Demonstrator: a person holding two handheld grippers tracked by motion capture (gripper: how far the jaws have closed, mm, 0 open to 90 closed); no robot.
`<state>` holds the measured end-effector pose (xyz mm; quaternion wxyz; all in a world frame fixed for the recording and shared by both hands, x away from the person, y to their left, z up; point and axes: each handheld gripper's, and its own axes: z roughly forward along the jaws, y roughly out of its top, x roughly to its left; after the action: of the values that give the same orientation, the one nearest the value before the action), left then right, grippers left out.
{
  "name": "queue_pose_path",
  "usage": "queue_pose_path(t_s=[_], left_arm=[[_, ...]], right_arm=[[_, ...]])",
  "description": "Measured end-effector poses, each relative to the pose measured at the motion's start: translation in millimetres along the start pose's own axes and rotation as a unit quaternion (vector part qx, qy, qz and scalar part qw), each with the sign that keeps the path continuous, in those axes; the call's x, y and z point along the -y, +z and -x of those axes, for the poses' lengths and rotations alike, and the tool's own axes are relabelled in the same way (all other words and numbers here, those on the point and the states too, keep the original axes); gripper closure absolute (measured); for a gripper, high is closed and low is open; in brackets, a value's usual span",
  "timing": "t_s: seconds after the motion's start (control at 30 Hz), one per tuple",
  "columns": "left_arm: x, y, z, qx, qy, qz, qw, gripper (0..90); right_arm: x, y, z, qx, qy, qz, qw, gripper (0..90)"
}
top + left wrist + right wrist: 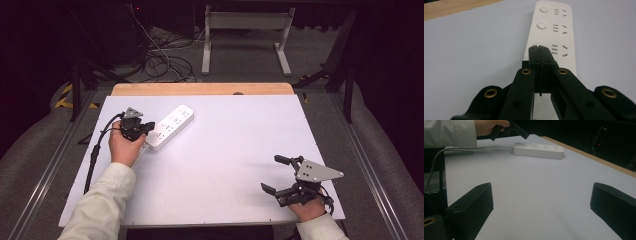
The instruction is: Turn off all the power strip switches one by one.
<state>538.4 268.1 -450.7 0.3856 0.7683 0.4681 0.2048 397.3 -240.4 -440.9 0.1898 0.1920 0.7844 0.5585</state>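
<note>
Table: the pale grey rectangular tabletop (pixel 230 150) ran wide and bare through its middle and right side, with a strip of light wooden edge (pixel 200 89) along the far side.
Power strip: the long white plastic power strip (pixel 170 127) lay flat at the far-left part of the table, angled, its far end nearest the wooden edge and still well inside the table's left edge.
Cord: the grey cord (pixel 474 148) left the strip's near end and ran off over the table's left side.
Left gripper: the black two-jaw left gripper (pixel 145 127) sat over the strip's near end, jaws pressed together with nothing between them; in the left gripper view their tips (pixel 539 48) met right at the third round button of the strip (pixel 556 32).
Right gripper: the black right gripper with its grey plate (pixel 277 174) waited at the near-right corner, close to the near edge, jaws spread wide and empty, open table all the way across to the strip (pixel 539 150).
</note>
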Motion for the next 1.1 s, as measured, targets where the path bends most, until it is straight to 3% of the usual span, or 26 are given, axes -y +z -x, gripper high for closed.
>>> queue_pose_path(t_s=[0.2,0.37,0.6,0.77,1.1], left_arm=[[1.8,5.6,-1.1,0.0,0.006,-0.019,0.9998,90.0],[3.7,10.7,-2.5,0.003,-0.005,-0.03,0.9995,90.0],[3.8,12.5,-3.0,0.005,-0.005,-0.028,0.9996,90.0],[6.3,14.6,1.5,0.001,0.011,-0.027,0.9996,90.0],[8.7,14.7,2.6,-0.004,0.007,-0.019,0.9998,90.0]], right_arm=[[0.0,0.1,-0.1,0.001,-0.001,-0.002,1.0,5.1],[0.0,-0.1,-0.1,0.0,-0.001,-0.002,1.0,5.0],[0.1,0.2,0.1,-0.001,-0.001,-0.001,1.0,5.0],[0.0,-0.5,-0.2,-0.001,-0.001,0.001,1.0,5.0],[0.1,-1.3,-0.6,-0.002,-0.001,0.003,1.0,5.0]])
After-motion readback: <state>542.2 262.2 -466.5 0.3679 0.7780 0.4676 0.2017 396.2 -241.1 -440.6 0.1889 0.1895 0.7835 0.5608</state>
